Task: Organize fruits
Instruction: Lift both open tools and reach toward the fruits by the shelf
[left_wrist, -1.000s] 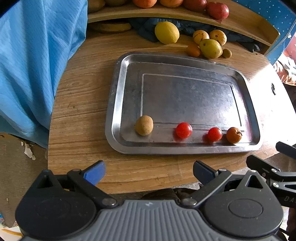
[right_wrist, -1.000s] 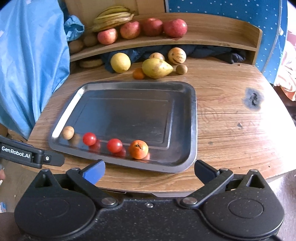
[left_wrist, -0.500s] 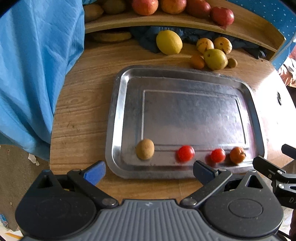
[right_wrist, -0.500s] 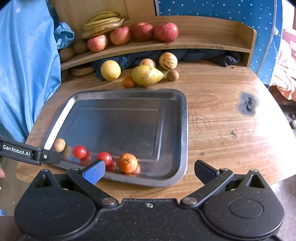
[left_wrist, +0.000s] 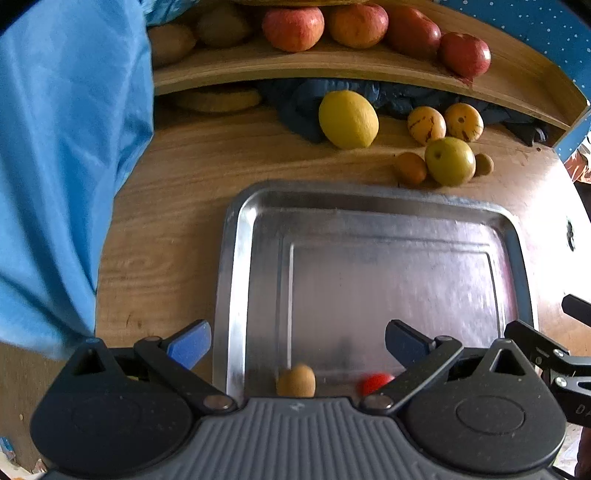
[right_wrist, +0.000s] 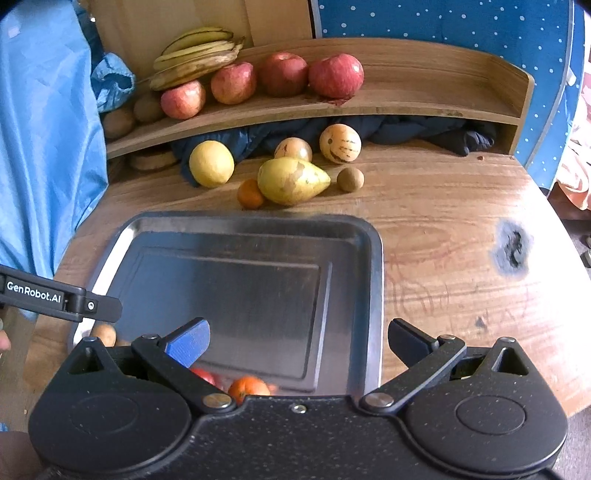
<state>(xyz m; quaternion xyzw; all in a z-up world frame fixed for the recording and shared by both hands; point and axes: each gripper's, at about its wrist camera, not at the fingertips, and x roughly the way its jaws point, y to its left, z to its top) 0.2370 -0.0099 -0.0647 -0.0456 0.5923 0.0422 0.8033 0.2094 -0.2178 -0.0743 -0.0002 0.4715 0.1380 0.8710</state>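
Sitting along the near edge of the metal tray (left_wrist: 236, 280) are my small fruits: a little brown fruit (left_wrist: 296, 380), a red tomato (left_wrist: 375, 382) beside it, and in the right view a small orange fruit (right_wrist: 248, 387) next to another bit of red. My own tongs hide part of them, so I only see their tops. The rest of the tray is bare and shiny.

My left tongs (left_wrist: 297, 341) are wide, with nothing between the blue tips. They hang over the near side of the tray. My right tongs (right_wrist: 298, 341) are wide too and hold nothing. They hang over the near right part of the tray. In the right view I can see a black bar of my left tool sticking in from the left, just above the little brown fruit.

Past the far edge of the tray, on the wooden counter (right_wrist: 443, 229), more fruit waits. A big yellow lemon (left_wrist: 348, 119) lies by some dark blue cloth (right_wrist: 406, 129). Near it are a yellow-green pear (right_wrist: 291, 181), a small orange (right_wrist: 250, 194) touching the pear, a small brown round fruit (right_wrist: 350, 179), and two pale striped melons (right_wrist: 340, 143).

Above them is a curved wooden shelf (right_wrist: 424, 107). On it are red apples (right_wrist: 335, 75), a bunch of bananas (right_wrist: 195, 55) and some brown fruits (right_wrist: 118, 122) at the left end.

A big blue sheet (left_wrist: 62, 166) hangs down on the left side. Behind the shelf is a blue wall with white dots (right_wrist: 443, 18).
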